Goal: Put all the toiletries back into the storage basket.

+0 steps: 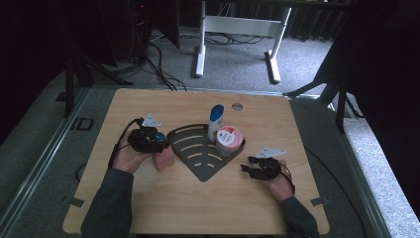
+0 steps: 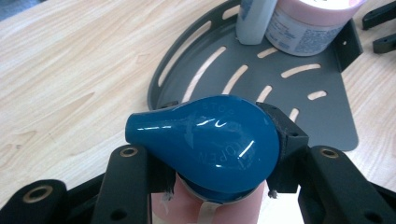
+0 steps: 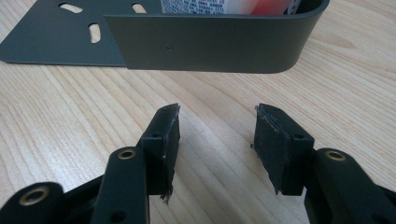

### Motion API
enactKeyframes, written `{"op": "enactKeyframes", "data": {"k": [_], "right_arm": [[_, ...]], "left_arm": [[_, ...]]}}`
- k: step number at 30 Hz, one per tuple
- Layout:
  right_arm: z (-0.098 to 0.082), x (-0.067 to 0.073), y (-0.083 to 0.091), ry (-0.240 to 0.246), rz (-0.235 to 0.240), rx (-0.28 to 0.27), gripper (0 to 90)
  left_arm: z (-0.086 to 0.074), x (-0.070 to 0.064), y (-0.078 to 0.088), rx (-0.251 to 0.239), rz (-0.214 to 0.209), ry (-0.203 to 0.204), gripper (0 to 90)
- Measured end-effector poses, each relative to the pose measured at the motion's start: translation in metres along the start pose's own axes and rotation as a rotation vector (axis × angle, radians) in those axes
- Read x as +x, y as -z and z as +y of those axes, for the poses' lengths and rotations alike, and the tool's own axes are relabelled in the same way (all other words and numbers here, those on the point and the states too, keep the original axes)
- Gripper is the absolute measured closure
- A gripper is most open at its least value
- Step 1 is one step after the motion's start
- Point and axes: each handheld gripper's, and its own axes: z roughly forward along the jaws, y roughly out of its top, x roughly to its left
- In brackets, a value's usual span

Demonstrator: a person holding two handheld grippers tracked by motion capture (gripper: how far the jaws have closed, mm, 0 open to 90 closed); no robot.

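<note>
The left gripper (image 1: 157, 145) clasps the capped bottle (image 2: 205, 140), which stands on the table (image 1: 148, 208) just left of the corner shelf (image 1: 190, 151). At the shelf's far end, ahead of that gripper, 2 containers stand side by side: a bottle (image 1: 216, 121) and a jar (image 1: 229, 140). The right gripper (image 1: 250, 168) lies right of the shelf, its jaws apart over bare wood.

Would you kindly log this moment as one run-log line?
left gripper: shut on pink bottle, beside rack | right gripper: open, empty | rack holds jar, white bottle
</note>
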Motion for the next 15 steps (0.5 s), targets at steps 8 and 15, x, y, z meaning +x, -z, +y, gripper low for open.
{"op": "enactKeyframes", "data": {"k": [8, 15], "right_arm": [[0.0, 0.0, 0.0, 0.0, -0.001, 0.0, 50.3], [0.0, 0.0, 0.0, -0.002, -0.001, 0.001, 50.3]], "left_arm": [[0.001, -0.007, 0.005, -0.002, -0.024, -0.003, 53.1], [0.002, -0.014, 0.01, 0.01, -0.033, -0.008, 53.1]]}}
